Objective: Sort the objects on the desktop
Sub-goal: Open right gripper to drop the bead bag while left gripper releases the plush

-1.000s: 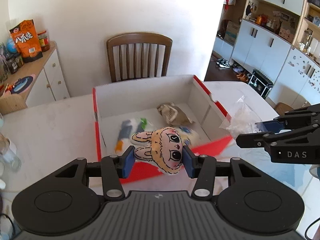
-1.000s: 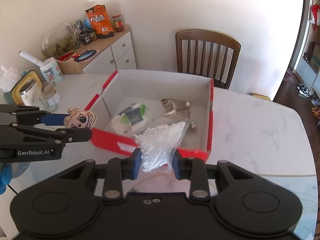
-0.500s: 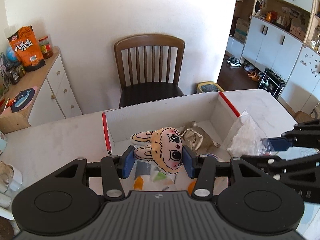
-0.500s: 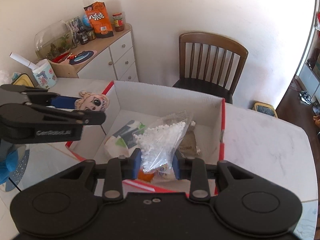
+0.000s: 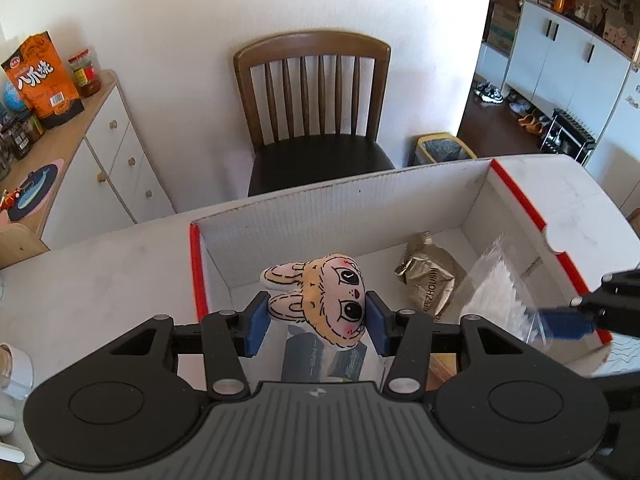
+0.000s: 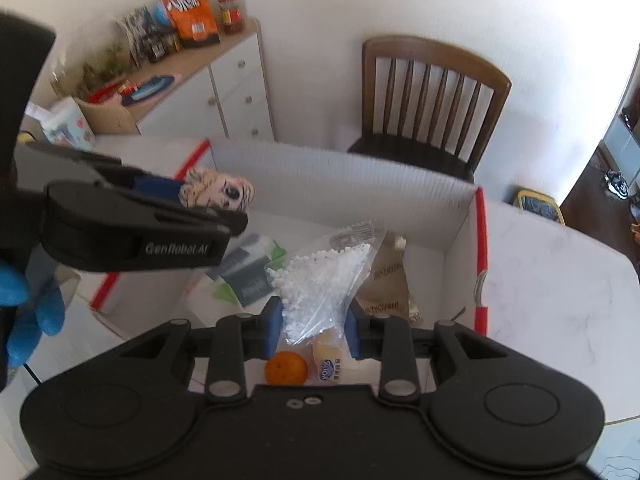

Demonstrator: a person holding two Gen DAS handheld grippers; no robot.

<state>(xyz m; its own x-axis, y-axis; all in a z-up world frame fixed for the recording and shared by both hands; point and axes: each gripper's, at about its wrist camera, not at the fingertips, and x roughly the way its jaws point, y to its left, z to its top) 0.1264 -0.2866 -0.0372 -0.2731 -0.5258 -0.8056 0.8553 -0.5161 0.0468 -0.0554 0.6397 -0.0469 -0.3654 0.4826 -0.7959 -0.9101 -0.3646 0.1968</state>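
Both grippers moved over the box (image 5: 360,204), left gripper (image 5: 316,320) pinching doll (image 5: 320,300), right gripper (image 6: 312,326) bag (image 6: 320,280)

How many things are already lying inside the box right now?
4 at least: a crumpled gold packet by the right wall, a grey-and-green paper pack toward the left, an orange ball and a small labelled packet at the near edge. The grippers may hide more.

1. Right gripper (image 6: 311,330), lower centre of the frame: blue pads clamped on a clear bag of white beads (image 6: 320,280).
2. Bag hangs over the open cardboard box (image 6: 360,176), red-edged, mid-frame.
3. Inside the box: an orange ball (image 6: 286,368), a tan packet (image 6: 386,292), grey-green packs (image 6: 250,276).
4. Left gripper (image 6: 208,196), at left of frame, grips a plush doll head (image 6: 218,192) above the box's left wall.
5. Blue-gloved hand (image 6: 24,312) at the far left edge.
6. Wooden chair (image 6: 432,92), upper right.
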